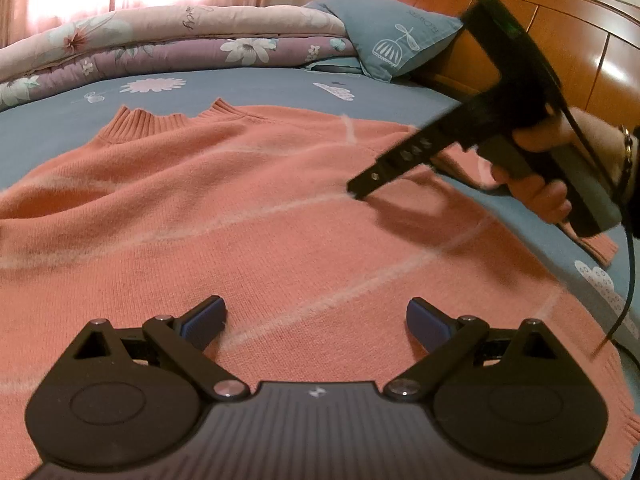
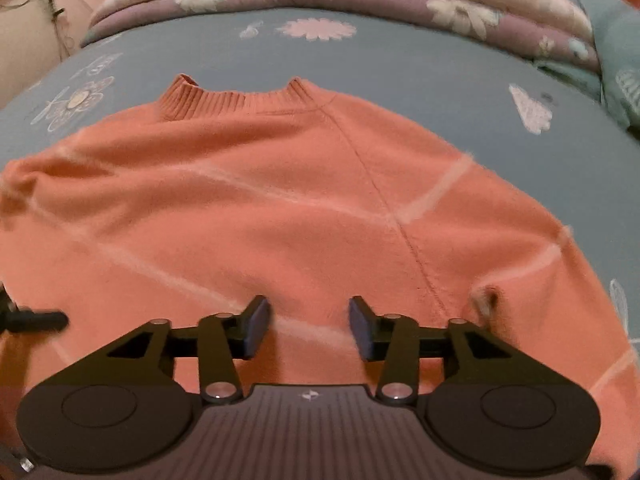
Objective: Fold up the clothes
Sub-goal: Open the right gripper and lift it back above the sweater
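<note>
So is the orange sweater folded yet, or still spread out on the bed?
Mostly spread. The sweater lies flat on the blue sheet, collar and body showing in both views. Its far left end looks bunched; whether a sleeve is tucked there, cannot tell.

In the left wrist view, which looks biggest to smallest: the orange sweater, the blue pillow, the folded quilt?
1. Sweater, largest by far, though it lies nearest the camera.
2. Quilt.
3. Pillow, smallest; it sits far back, so its true size is unsure.

Left tool (image 1: 316, 320) agape; right tool (image 2: 310, 328) parted, empty.
</note>
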A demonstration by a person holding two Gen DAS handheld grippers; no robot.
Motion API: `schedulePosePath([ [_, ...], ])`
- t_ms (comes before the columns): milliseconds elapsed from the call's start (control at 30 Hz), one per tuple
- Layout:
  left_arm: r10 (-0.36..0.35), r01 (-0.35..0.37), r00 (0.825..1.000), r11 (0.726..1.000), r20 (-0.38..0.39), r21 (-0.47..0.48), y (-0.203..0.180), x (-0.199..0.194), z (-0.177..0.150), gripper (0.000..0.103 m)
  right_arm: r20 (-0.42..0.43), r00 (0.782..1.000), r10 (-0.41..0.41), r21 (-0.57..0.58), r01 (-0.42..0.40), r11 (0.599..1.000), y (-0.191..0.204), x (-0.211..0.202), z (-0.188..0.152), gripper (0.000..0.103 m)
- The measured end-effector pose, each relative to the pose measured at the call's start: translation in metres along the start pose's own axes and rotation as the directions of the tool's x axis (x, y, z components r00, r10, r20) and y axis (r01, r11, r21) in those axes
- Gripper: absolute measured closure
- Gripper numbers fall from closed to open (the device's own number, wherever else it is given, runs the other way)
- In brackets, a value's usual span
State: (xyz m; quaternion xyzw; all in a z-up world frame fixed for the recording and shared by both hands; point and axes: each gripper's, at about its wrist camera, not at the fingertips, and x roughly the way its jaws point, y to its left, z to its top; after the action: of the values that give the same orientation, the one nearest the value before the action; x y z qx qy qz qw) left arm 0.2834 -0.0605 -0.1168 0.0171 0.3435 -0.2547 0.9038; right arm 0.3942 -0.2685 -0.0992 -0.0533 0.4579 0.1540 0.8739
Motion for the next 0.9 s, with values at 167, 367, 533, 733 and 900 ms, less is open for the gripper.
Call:
schedulePosePath([
  [167,-0.003,0.003,1.0,1.0,-0.001,-0.005,0.0,-0.001,0.001,0.006,0.013,1.0,0.021,0.15,-0.023,0.988,-0.04,-0.023,-0.024,0.038],
  [367,0.002,-0.002,1.0,1.0,0.0,0.001,-0.001,0.0,0.001,0.006,0.115,0.982,0.149,0.304,-0.178,0.936,-0.038,-0.045,-0.011,0.027],
  [533,0.006,-0.006,1.0,1.0,0.0,0.01,-0.002,0.0,0.0,0.006,0.092,0.97,0.225,0.265,-0.242,0.934,-0.001,-0.009,0.017,0.016],
  [733,0.0,0.0,1.0,1.0,-0.001,0.003,0.0,0.0,0.0,0.006,0.007,0.991,0.133,0.203,-0.132,0.97,0.003,0.001,0.003,0.014],
  [900,0.002,-0.002,1.0,1.0,-0.001,0.002,0.0,0.0,0.0,0.006,0.012,0.995,0.101,0.271,-0.1,0.957,-0.025,-0.03,-0.046,0.001],
])
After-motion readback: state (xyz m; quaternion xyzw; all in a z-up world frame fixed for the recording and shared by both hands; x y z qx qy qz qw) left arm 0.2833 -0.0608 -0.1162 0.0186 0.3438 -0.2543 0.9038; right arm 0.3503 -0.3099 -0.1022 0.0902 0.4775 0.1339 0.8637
